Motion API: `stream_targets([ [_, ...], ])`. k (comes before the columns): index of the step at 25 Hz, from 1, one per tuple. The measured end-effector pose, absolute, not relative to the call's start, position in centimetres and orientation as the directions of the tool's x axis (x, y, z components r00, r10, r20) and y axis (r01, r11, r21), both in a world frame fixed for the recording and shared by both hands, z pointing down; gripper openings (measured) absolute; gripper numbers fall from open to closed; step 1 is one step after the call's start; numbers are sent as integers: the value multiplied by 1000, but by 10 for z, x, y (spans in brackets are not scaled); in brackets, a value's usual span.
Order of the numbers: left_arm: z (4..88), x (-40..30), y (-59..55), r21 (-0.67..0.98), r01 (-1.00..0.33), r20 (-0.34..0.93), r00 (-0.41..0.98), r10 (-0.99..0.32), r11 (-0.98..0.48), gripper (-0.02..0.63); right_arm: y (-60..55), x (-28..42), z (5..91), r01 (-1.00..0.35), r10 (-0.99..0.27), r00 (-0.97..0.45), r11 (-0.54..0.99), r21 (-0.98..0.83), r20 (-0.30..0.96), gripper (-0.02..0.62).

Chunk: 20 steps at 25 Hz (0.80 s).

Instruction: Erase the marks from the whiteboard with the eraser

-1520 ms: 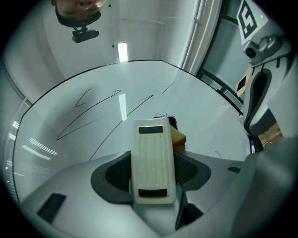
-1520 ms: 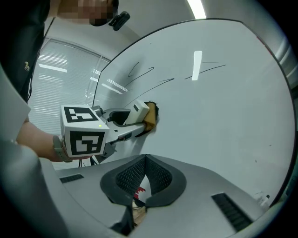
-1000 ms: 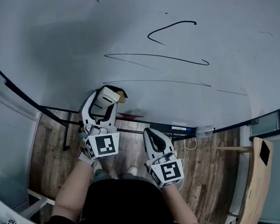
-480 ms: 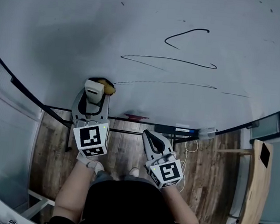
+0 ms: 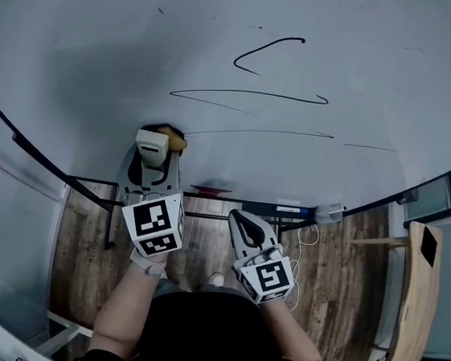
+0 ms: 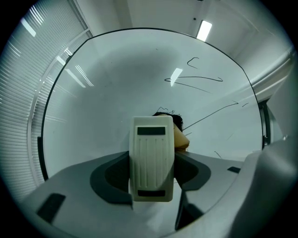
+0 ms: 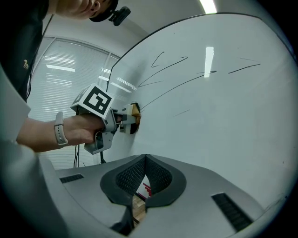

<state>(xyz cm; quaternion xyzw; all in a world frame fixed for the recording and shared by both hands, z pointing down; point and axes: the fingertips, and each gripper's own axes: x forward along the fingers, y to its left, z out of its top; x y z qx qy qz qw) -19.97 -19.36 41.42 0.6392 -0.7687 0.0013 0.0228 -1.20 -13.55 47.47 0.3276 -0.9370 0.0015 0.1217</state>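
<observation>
against the whiteboard, left gripper clamps the eraser; right gripper sits closed.

**Plank floor, blinds, strip light around you**
You look down on the brown plank floor at the lower centre of the head view, with pale wooden furniture at its right edge. Slatted blinds fill the left of the right gripper view; the ceiling strip light glows upper right in the left gripper view.
</observation>
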Motion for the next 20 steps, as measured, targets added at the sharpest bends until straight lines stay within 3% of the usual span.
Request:
stream_targets([
  [20,339,-74,-227,-125,-982,93,-153,-984,141,262,-163,96,452,-599,-598,-772,798,68,217,28],
])
